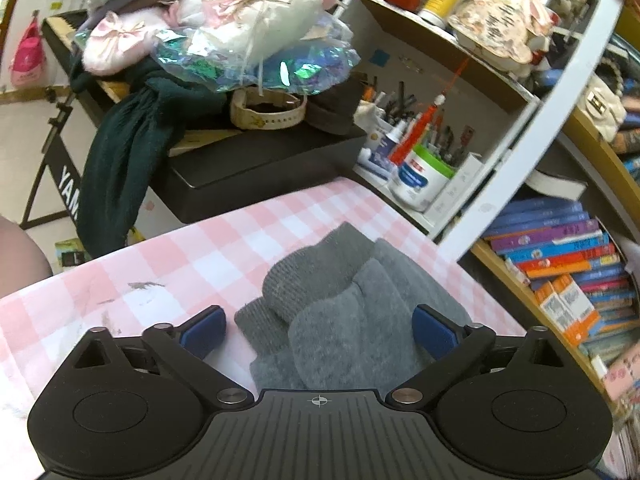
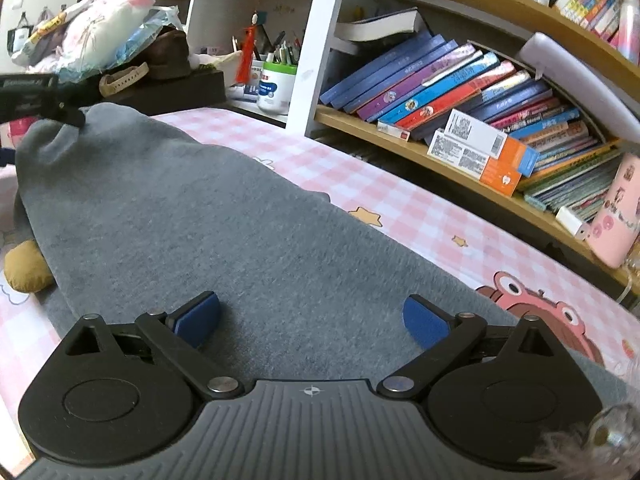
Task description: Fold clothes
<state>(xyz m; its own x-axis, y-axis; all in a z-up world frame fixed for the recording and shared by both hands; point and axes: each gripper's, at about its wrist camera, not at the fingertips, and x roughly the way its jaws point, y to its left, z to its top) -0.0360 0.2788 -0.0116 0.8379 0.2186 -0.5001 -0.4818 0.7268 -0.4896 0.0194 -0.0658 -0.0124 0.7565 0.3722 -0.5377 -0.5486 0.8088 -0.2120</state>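
Note:
A grey fleece garment [image 2: 200, 220] lies spread lengthwise on the pink checked cloth [image 2: 400, 200]. My right gripper [image 2: 310, 304] hovers open over its near part, blue pads [image 2: 198, 320] wide apart and nothing pinched. In the left wrist view the garment's bunched end [image 1: 352, 320] with a ribbed cuff [image 1: 296, 280] sits on the checked cloth [image 1: 180, 264]. My left gripper [image 1: 317, 316] is open around that end; the pads [image 1: 204, 332] stand clear of the folds on either side. A black device [image 2: 36, 96] at the right wrist view's left edge reaches the garment's far end.
A black keyboard [image 1: 260, 164] piled with plush toys [image 1: 248, 12] and a hanging dark green cloth [image 1: 120, 168] stands beyond the table edge. Shelves with books [image 2: 460, 92], a white jar [image 1: 420, 180] and pens line the right. A tan plush piece [image 2: 24, 264] lies beside the garment.

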